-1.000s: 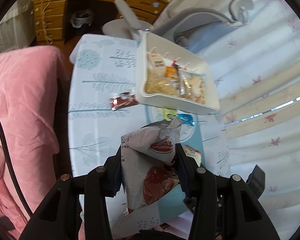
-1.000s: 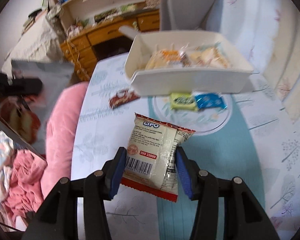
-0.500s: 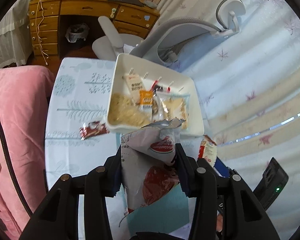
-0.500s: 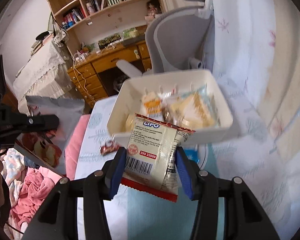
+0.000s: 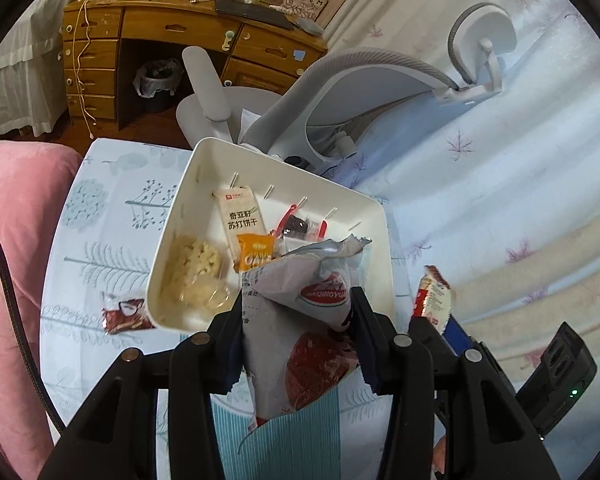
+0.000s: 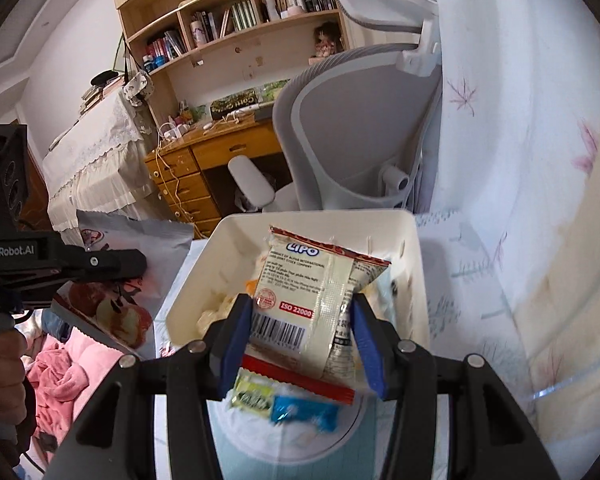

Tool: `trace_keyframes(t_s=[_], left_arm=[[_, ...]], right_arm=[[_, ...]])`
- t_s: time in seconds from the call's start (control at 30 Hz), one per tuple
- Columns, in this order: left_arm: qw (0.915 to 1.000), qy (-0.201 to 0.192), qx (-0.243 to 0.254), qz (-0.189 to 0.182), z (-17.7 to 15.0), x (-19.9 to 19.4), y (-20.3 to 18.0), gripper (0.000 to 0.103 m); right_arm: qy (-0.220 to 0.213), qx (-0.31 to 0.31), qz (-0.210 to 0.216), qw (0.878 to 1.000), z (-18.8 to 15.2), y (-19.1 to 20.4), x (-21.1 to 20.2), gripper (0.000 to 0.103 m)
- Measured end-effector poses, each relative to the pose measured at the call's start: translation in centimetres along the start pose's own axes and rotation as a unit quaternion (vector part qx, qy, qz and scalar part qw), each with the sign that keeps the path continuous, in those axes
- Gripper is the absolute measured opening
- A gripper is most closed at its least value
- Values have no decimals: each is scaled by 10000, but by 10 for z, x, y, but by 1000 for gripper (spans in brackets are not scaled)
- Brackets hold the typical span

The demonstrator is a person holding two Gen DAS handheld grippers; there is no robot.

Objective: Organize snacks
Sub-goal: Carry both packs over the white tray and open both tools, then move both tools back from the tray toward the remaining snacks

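Note:
My left gripper (image 5: 298, 320) is shut on a grey snack bag with a red picture (image 5: 300, 328), held above the near rim of the white bin (image 5: 180, 216). My right gripper (image 6: 302, 324) is shut on a cream Lipo packet (image 6: 312, 288), which hangs over the open bin (image 6: 418, 264). The bin holds a cracker box (image 5: 240, 216), an orange oats packet (image 5: 256, 252), a clear pack of pale snacks (image 5: 196, 268) and other wrappers. In the right wrist view the left gripper (image 6: 112, 264) and its grey bag (image 6: 120, 272) show at the left.
A brown wrapper (image 5: 126, 314) lies on the patterned tablecloth left of the bin. Yellow-green (image 6: 252, 398) and blue (image 6: 304, 410) sweets lie on the cloth below the right gripper. A grey office chair (image 5: 360, 92), wooden desk (image 5: 140, 40) and pink bedding (image 5: 12, 248) surround the table.
Both grippers have carried their packets forward to the bin. The Lipo packet now hangs over the bin's inside, and the grey bag has reached its near rim.

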State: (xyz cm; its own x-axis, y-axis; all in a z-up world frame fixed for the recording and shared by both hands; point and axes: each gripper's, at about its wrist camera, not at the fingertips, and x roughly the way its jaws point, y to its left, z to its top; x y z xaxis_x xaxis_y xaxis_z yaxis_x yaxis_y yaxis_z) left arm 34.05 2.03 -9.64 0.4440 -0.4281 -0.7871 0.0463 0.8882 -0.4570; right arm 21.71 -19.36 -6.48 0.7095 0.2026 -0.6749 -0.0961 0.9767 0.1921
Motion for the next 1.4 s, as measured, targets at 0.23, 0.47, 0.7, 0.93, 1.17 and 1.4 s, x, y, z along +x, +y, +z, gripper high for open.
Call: trace_keyframes(t_s=[0.23, 0.47, 0.7, 0.93, 1.17, 1.4], left_arm=[[10000, -1, 45, 55, 7, 32, -14, 45], [9994, -67, 317, 155, 6, 43, -33, 72], [9996, -58, 66, 277, -4, 27, -30, 82], [9992, -118, -160, 359, -34, -10, -12, 82], [9981, -223, -327, 473, -66, -47, 18, 82], [9973, -244, -356, 587, -88, -73, 51, 82]], right_arm=[[92, 59, 134, 9999, 5, -25, 24, 50], [466, 297, 145, 9984, 4, -43, 41, 63], [544, 578, 203, 9966, -2, -55, 34, 79], [673, 1028, 323, 9919, -13, -62, 19, 80], [861, 1358, 283, 9866, -32, -56, 2, 80], [1154, 1694, 264, 9784, -57, -42, -8, 80]])
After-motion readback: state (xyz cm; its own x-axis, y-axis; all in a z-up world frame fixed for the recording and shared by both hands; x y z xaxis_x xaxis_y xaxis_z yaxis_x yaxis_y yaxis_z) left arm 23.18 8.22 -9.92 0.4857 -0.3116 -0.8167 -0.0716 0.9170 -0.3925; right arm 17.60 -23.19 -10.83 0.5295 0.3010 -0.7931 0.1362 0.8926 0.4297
